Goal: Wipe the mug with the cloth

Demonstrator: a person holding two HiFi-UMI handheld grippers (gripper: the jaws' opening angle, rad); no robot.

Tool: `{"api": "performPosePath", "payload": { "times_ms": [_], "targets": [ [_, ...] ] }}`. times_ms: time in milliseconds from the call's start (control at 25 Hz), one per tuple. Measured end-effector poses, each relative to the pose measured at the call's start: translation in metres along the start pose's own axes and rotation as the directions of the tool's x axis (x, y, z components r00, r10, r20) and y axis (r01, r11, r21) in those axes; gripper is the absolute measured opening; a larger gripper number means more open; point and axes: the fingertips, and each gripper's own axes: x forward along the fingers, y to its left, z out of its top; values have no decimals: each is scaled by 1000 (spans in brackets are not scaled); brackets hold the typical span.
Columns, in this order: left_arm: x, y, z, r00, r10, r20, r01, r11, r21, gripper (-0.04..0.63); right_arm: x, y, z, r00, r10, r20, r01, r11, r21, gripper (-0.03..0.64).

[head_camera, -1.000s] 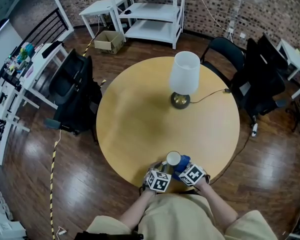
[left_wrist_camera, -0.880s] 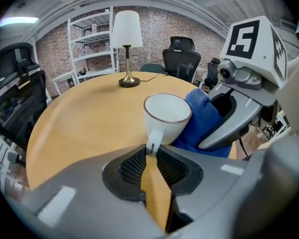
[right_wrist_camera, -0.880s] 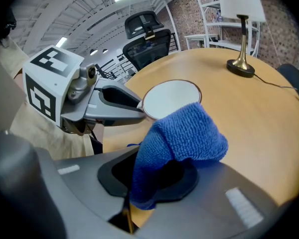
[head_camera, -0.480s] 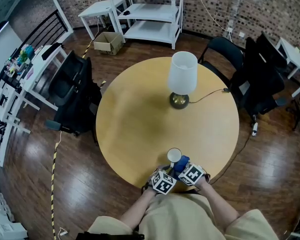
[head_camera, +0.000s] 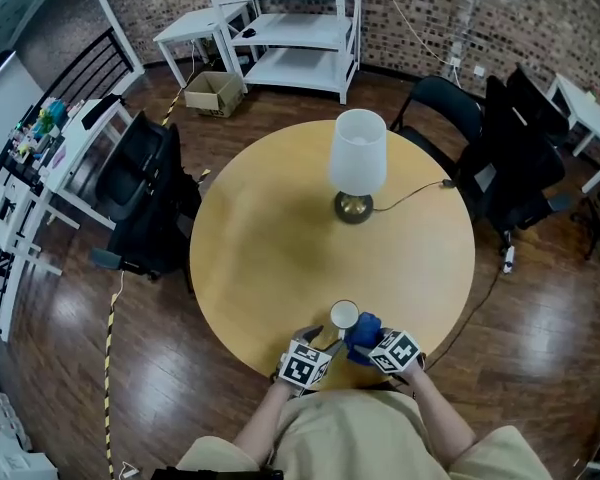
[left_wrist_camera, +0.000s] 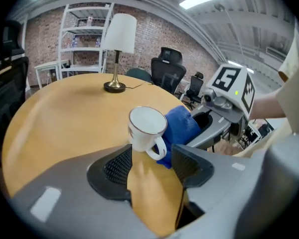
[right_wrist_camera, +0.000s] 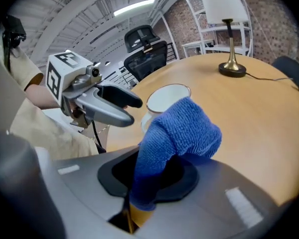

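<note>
Wiping seems paused or near its close: the mug (left_wrist_camera: 147, 128) stands on the table (head_camera: 280, 228) at the person's edge. The left gripper (left_wrist_camera: 152, 166) has just been opening, and its jaws are now apart with only the mug's handle between their tips, unpressed. The right gripper (right_wrist_camera: 152, 176) is clamped on the blue cloth (right_wrist_camera: 182, 131), whose bunched end appears to rest against the mug's side, so more rubbing may remain.

lamp (head_camera: 357, 158): upright on round table (head_camera: 260, 248) | cardboard box (head_camera: 208, 93): on floor (head_camera: 70, 328) | black chair (head_camera: 140, 183): beside table
</note>
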Motion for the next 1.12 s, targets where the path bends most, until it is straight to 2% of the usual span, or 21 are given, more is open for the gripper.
{"api": "performPosePath", "payload": {
  "times_ms": [80,160,240,320,400,480,520,560,600,640,680,760,840,920,960,1040,1120],
  "targets": [
    [-9,17,18,997,12,73,-5,996,-94,238,-10,-6,-2,999,-11,39,10,999,43,69],
    [-9,38,39,990,26,138,4,977,-213,236,-20,-10,-2,996,-23,81,16,996,87,69],
    [3,52,54,992,21,127,12,967,-255,238,-29,-12,-2,993,-38,116,23,992,122,69],
    [27,51,56,1000,-12,26,17,981,-194,238,-39,-13,-2,989,-51,141,30,989,144,69],
    [49,45,47,991,-33,-127,21,995,-93,234,-46,-14,-2,985,-62,160,37,987,157,69],
    [63,43,38,968,0,-252,-5,1000,-17,81,-52,-16,-1,981,-74,178,43,984,172,69],
    [66,44,37,958,24,-287,-26,1000,-1,59,-54,-18,0,978,-80,190,46,983,179,69],
    [68,45,36,949,43,-312,-48,999,-8,49,-57,-19,2,974,-89,207,50,981,187,69],
    [70,47,33,941,53,-334,-74,996,-49,46,-62,-21,6,968,-103,229,58,979,195,70],
    [72,51,30,933,59,-354,-110,986,-125,35,-67,-24,11,959,-121,258,68,976,206,71],
    [72,57,27,927,61,-369,-152,963,-222,32,-74,-26,17,946,-141,291,77,972,222,71],
    [71,66,26,921,45,-387,-209,895,-394,32,-91,-30,32,916,-175,360,80,962,263,71],
    [70,67,22,918,19,-395,-237,827,-510,31,-109,-31,50,886,-208,415,89,953,289,71],
    [69,66,21,922,-8,-386,-247,756,-606,32,-115,-30,72,872,-228,434,119,957,265,71],
    [70,67,21,930,-17,-368,-244,720,-650,31,-108,-27,84,878,-220,425,132,965,227,71],
    [74,71,18,944,-36,-328,-228,645,-729,31,-77,-19,99,913,-183,366,146,981,127,71],
    [75,70,14,950,-59,-305,-215,586,-781,31,-45,-13,101,944,-161,288,154,987,44,71]
  ]
}}
